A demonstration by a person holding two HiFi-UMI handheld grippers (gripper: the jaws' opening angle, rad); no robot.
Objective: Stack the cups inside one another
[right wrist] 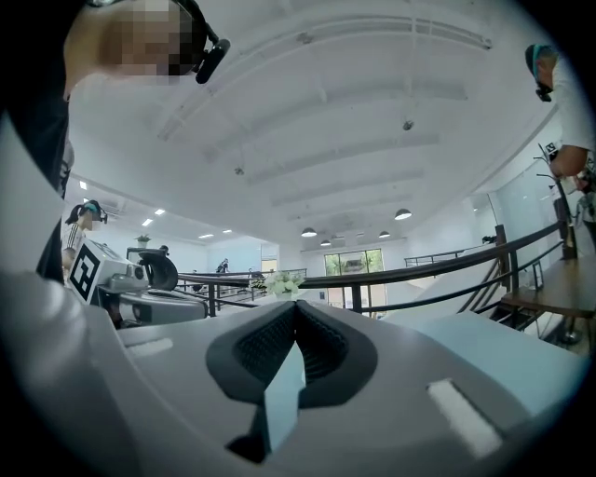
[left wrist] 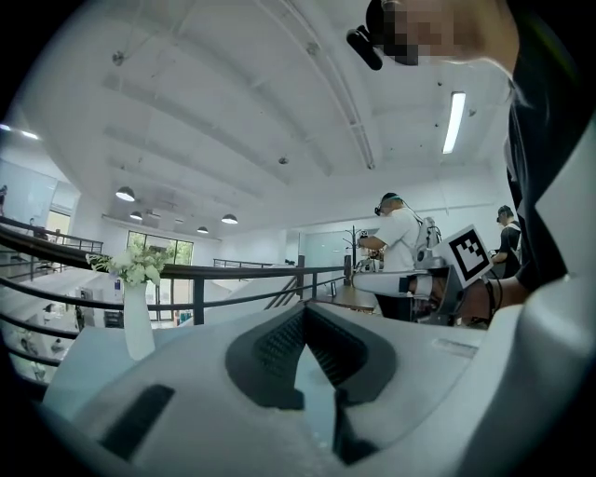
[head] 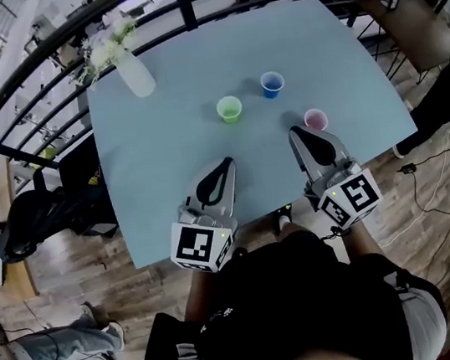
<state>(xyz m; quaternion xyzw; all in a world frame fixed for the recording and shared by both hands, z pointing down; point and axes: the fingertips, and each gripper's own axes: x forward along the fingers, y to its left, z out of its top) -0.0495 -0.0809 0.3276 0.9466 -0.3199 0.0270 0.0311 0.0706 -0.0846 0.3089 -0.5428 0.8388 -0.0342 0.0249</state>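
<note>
Three small cups stand apart and upright on the pale blue table point(head: 153, 152): a green cup point(head: 230, 109), a blue cup point(head: 273, 84) beyond it to the right, and a pink cup point(head: 315, 120) nearest. My right gripper point(head: 296, 132) is shut and empty, its tip just left of the pink cup. My left gripper point(head: 228, 164) is shut and empty over the table's near part, short of the green cup. Both point level across the table. No cup shows in either gripper view, where the left gripper point(left wrist: 304, 308) and right gripper point(right wrist: 296, 305) have their jaws closed to a point.
A clear vase of white flowers point(head: 133, 71) stands at the table's far left corner. A black railing point(head: 180, 4) curves round behind the table. Another table point(head: 416, 22) stands at the right, cables point(head: 428, 177) lie on the wooden floor, and a person point(head: 41, 352) sits at the lower left.
</note>
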